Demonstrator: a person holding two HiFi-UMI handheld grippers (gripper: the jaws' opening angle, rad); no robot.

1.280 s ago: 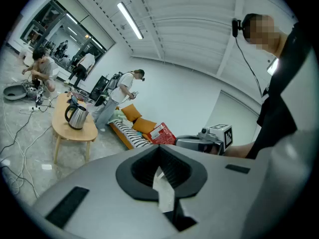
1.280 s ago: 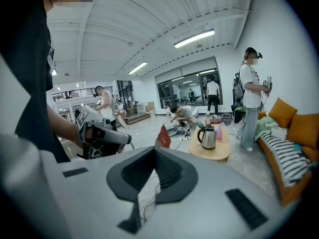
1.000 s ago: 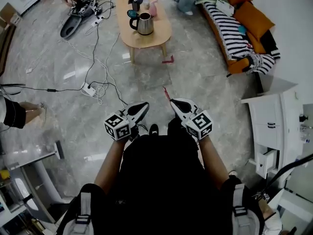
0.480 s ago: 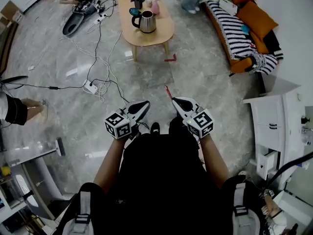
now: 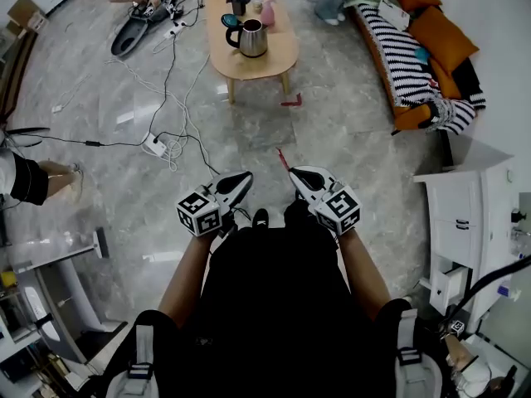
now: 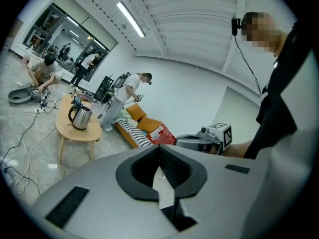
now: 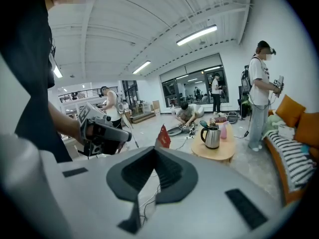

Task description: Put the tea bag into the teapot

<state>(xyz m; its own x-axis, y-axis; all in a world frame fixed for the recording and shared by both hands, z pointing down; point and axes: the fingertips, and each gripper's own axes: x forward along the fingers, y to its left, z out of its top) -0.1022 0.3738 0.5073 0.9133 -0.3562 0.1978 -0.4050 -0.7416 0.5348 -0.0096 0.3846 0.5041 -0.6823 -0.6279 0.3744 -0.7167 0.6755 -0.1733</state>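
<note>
Right tool (image 5: 292,172) pinches what looks like a red tea bag (image 5: 281,157); left tool (image 5: 248,176) closed, empty; teapot (image 5: 252,38) stands on the far desk (image 5: 275,57).

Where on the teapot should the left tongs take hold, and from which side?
Probably the black loop handle: it stands off the steel teapot toward the person's left, leaving a gap for one jaw. Come in from that side; the round body looks too wide and smooth. The left tongs must open first.
</note>
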